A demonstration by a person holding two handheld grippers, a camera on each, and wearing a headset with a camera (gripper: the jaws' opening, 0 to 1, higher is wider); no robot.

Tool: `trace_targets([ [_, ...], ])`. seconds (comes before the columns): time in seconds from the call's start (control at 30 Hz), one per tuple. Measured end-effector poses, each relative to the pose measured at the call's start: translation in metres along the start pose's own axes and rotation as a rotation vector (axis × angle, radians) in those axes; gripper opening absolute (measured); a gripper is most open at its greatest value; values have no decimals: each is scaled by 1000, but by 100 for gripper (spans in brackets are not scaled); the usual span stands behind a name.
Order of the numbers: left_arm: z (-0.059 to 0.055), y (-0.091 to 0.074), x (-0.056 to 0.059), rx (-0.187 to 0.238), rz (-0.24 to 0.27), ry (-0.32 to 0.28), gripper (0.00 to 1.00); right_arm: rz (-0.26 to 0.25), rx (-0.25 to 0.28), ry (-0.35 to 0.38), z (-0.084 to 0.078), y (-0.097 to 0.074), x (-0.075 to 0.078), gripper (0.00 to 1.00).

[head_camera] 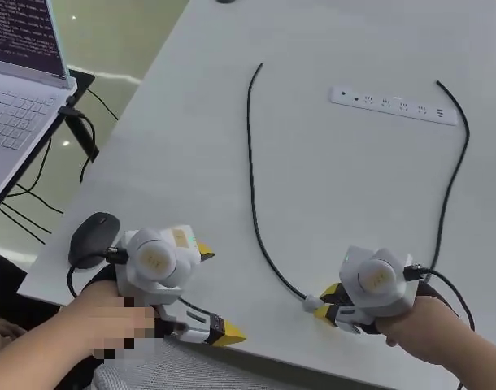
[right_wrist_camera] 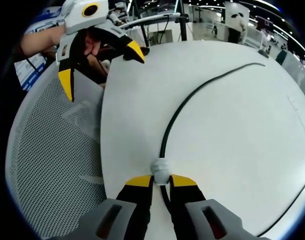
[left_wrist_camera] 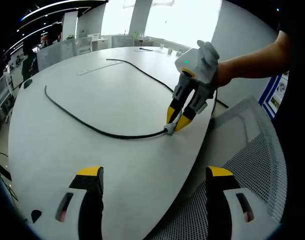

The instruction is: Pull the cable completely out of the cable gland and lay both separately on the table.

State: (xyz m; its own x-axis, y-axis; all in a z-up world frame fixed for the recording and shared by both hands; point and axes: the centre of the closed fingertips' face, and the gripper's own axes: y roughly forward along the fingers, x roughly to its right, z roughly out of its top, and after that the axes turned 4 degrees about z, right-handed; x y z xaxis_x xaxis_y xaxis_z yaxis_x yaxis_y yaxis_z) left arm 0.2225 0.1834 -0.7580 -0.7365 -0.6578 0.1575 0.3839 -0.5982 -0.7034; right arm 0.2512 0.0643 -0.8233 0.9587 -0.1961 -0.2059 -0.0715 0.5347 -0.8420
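White counter [head_camera: 354, 203], near edge: black cable [head_camera: 250, 162] with white cable gland [right_wrist_camera: 160, 169] threaded on its end (nothing separated yet), right gripper [right_wrist_camera: 161, 180] clamped on cable just behind gland, left gripper [left_wrist_camera: 155, 172] spread, empty; whole extraction outstanding.

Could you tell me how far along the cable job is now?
Done: nothing; the cable sits in the cable gland. In hand: the right gripper is shut on the cable just behind the gland; the left gripper is open, apart from it. Left: pull the cable out, lay both on the table.
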Motion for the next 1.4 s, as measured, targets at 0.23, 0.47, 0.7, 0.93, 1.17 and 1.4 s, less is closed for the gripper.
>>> trace_targets([
  [0.23,2,1,4,5,-7,-4,84,-14,13,13,3,-2,-1,7],
  [0.47,13,2,10,24,-13,4,83,4,36,31,10,-17,-6,7],
  [0.7,32,6,21,58,-31,19,81,23,61,21,19,-35,-17,6],
  [0.93,48,14,39,70,-51,44,80,76,103,38,35,-55,-31,6],
  [1.17,65,16,50,97,-62,55,78,87,95,-10,42,-74,-42,6],
  [1.4,78,19,59,121,-76,62,74,103,89,-55,48,-91,-50,6],
])
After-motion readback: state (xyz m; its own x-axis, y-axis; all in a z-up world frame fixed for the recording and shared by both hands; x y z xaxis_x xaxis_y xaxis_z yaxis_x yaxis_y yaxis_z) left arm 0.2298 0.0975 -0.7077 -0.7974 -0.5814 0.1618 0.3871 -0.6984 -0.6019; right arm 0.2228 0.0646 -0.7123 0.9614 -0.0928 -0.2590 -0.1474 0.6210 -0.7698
